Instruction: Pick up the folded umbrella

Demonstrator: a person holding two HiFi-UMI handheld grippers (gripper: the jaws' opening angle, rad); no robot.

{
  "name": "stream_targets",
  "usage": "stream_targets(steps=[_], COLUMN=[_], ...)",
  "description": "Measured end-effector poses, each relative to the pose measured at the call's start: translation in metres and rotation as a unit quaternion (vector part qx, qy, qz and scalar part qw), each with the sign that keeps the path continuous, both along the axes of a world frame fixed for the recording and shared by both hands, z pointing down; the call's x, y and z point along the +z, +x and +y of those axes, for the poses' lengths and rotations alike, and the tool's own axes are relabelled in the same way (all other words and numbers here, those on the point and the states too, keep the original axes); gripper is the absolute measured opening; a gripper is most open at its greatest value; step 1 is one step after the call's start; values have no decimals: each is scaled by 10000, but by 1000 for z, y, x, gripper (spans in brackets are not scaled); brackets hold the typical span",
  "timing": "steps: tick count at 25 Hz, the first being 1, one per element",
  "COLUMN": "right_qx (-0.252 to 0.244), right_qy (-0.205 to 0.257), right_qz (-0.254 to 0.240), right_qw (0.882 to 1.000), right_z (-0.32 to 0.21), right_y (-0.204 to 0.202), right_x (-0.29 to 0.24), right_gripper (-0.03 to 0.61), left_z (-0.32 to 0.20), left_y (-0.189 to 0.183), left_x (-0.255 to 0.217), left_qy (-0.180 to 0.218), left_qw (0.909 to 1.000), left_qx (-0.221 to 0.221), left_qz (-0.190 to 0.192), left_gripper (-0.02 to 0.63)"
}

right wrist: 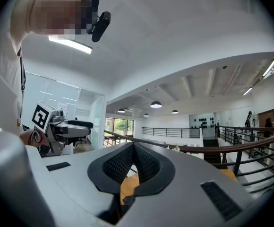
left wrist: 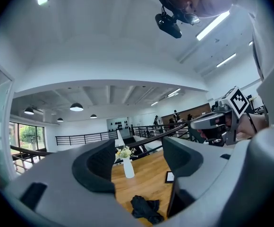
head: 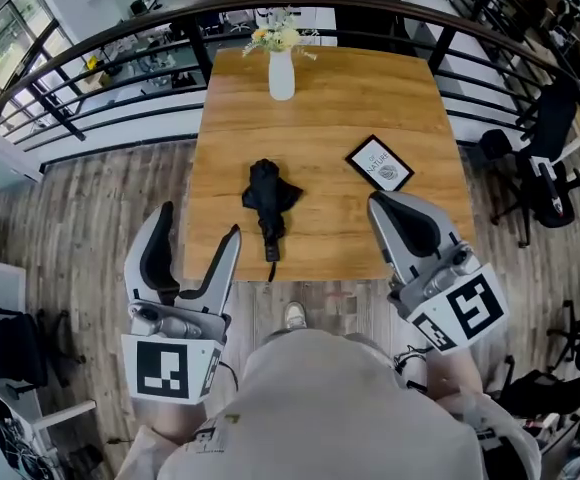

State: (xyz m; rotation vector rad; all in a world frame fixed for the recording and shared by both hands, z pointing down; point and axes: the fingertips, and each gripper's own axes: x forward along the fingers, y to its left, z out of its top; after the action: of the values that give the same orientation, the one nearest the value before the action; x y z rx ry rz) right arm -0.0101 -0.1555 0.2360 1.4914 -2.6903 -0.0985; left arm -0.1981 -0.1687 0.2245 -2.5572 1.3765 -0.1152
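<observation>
Since neither claw touches anything, we're at zero on the pick. The left claw (head: 200,220) has its jaws apart and empty; the right claw (head: 382,204) has its jaws pressed together. Both hover at the desk's (head: 320,108) near edge. The folded umbrella (head: 268,200) lies mid-desk, not yet grabbed. The only container is the white vase (head: 281,73) at the far edge, holding flowers (head: 276,38).

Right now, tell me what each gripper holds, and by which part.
Nothing is held. The left gripper is open and empty, the right gripper shut on nothing; the umbrella lies untouched on the table.
</observation>
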Motion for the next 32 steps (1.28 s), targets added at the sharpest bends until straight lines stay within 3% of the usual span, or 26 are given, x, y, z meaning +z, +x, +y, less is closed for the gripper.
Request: stream_targets(steps=[5,7,13,19,27,32], right_qx=[-29,-95,-256,-597,-923,-1282], right_qy=[7,21,-26,-269,-752,-1076], right_qz=[-14,-6,-68,-111,-121,34], right_qw=[10000,10000,9996,9978,9928,9859], right_z=[-29,-37,-57,-76,-112,-127], right_y=[-6,-6,17,42,75,71], right_x=[-1,-1,3,18,58,91], right_gripper=[28,28,28,28,28,28], left_z=[-22,-29,-50,-78,-113,-146], left_y=[1,2,18,43,89,98], left_x=[15,18,17,47,97,154], left_qy=[-272,-372,-139,-783,-1287,-1870], left_qw=[9985,9984,9988,9957,9882,9765], left_qx=[-118,-137,-287,-496,-705,-899], left_qz=[-466,-393,-375,-63,-434,-580], left_gripper=[331,331,331,331,331,331])
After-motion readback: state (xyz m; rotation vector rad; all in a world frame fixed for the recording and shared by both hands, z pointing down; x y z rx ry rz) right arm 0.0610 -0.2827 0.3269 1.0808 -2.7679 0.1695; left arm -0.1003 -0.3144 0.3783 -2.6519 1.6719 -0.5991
